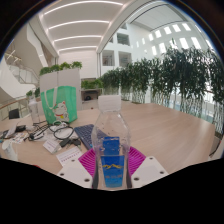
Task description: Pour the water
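Pale wooden tabletop [165, 125] in a bright atrium, with green plants [175, 75] from 12 to 3 o'clock and cables [55, 132] at 9. Clear water bottle [111, 140] upright at 6 o'clock, blue label low. Gripper [111, 165] clamped on bottle, magenta pads [88, 160] pressing either side.

The room is a tall atrium with a white ceiling [85, 20] crossed by long curved strip lights [80, 24]. Large gridded windows [170, 38] at the far right admit daylight. White balcony levels [22, 75] curve along the left side. A row of leafy green plants [165, 78] stands along the far edge of a pale wooden tabletop [160, 128]. A planter with green sides [60, 98], topped with foliage, stands at the left. Dark cables [50, 130] and white papers [62, 150] lie on the tabletop near it.
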